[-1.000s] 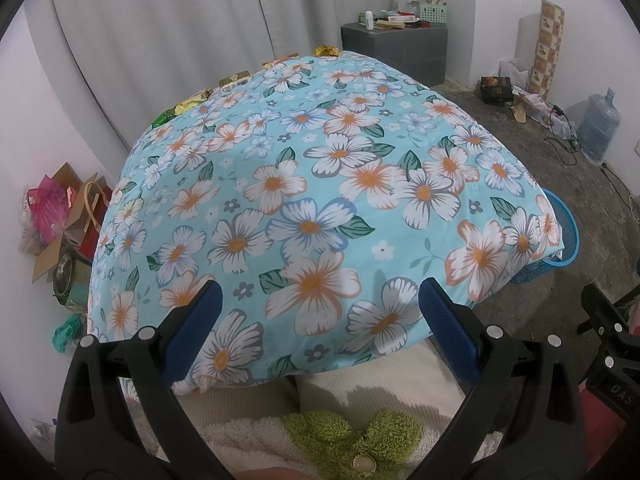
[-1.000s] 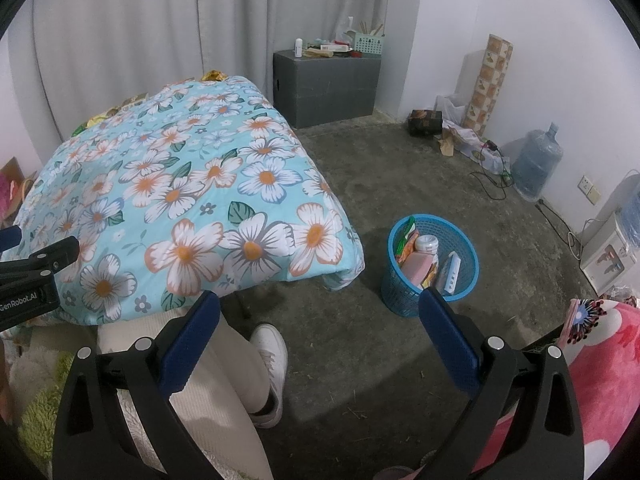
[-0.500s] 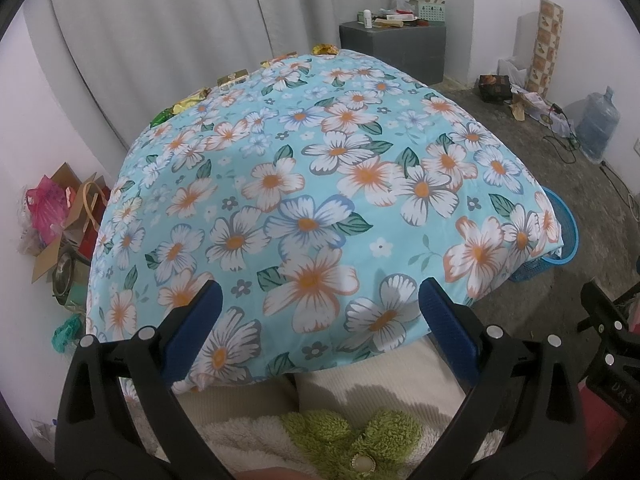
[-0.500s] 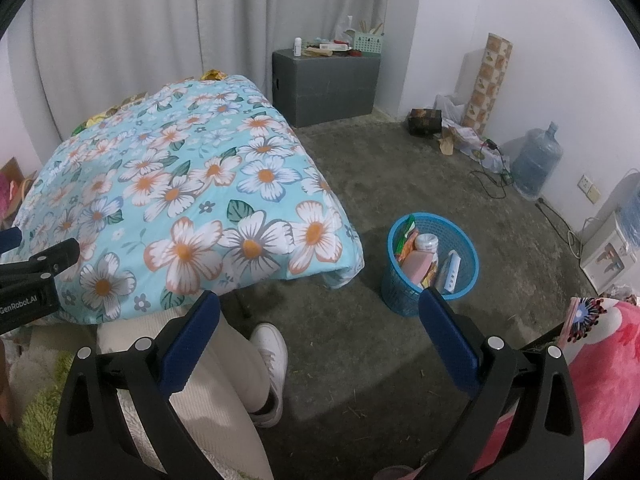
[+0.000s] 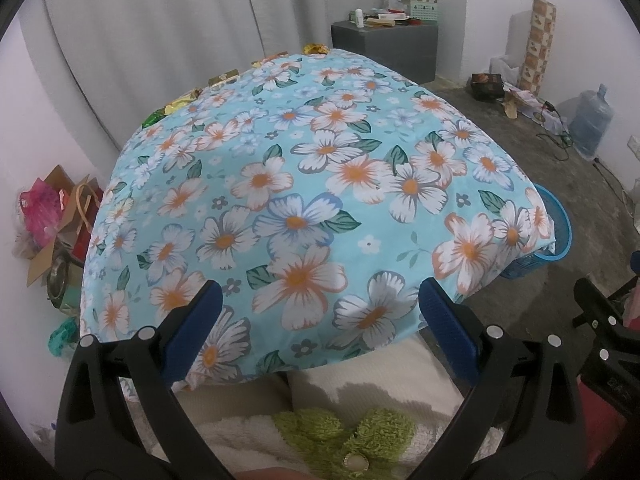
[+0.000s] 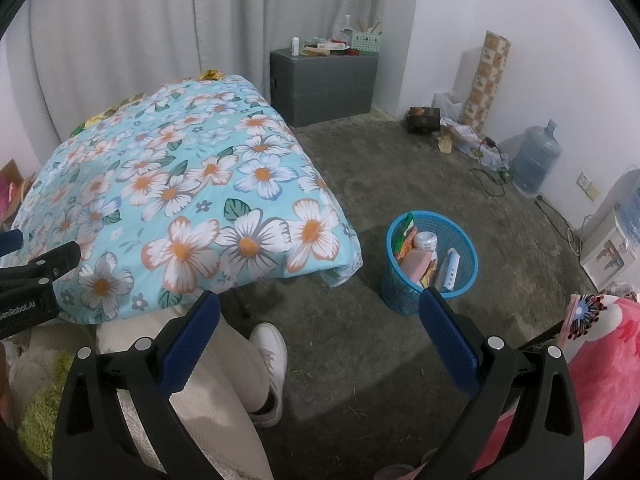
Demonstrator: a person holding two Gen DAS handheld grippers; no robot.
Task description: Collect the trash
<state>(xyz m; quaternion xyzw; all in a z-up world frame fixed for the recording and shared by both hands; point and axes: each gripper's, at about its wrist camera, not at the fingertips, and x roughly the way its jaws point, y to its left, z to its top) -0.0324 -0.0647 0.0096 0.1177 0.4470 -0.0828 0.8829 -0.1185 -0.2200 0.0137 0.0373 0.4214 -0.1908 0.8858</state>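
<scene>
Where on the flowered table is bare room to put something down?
Most of the flowered cloth is bare, from the near edge to the middle. Only the far edge by the curtain is crowded, with a row of wrappers.

floral-cloth table (image 5: 304, 208), wrappers (image 5: 180, 102) at far edge

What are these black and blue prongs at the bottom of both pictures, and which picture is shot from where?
They are two hand-held grippers, one in each of a seated person's hands, each carrying a forward-looking fisheye camera. One picture looks along the left gripper at a table under a floral cloth, with wrappers along its far edge. The other looks along the right gripper at the floor and a blue basket already holding trash. Both grippers are open and hold nothing.
</scene>
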